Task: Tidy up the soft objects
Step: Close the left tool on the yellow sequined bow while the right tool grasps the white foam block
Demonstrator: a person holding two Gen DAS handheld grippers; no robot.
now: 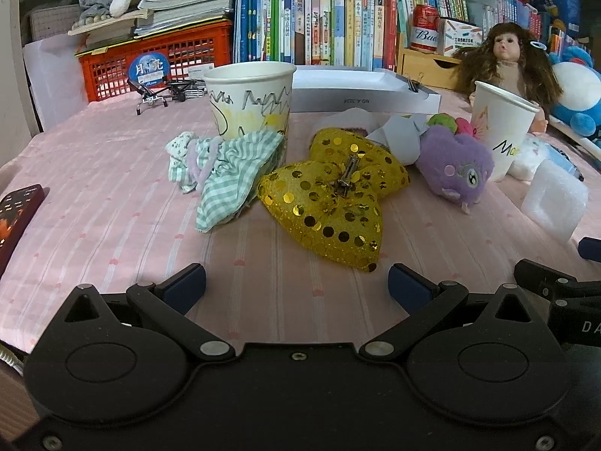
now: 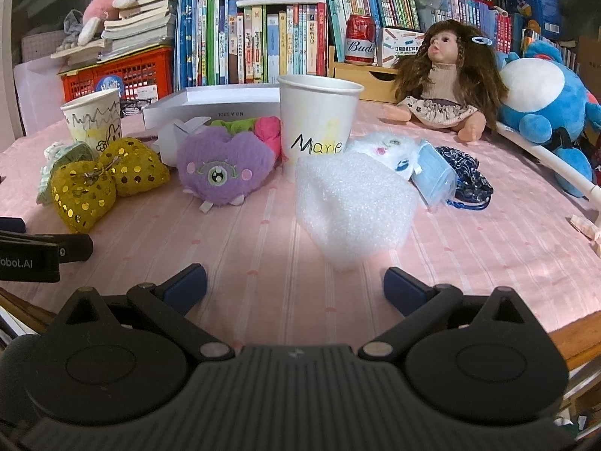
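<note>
Both my left gripper (image 1: 296,285) and right gripper (image 2: 295,285) hang with jaws spread apart, gripping nothing. The gold sequin bow (image 1: 330,203) lies just left of the purple plush heart (image 2: 225,169), and the white foam block (image 2: 353,210) lies in front of the Marie cup (image 2: 319,120), to the heart's right.

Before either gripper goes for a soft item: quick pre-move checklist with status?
1. Left gripper open, nothing held: ok.
2. Right gripper open, nothing held: ok.
3. Gold sequin bow straight ahead of left gripper, path unobstructed: ok.
4. White foam block straight ahead of right gripper, free of the Marie cup: cannot tell, the cup stands close behind it.
5. Both cups upright: ok.
6. Cups empty to receive items: cannot tell, interiors hidden.
</note>
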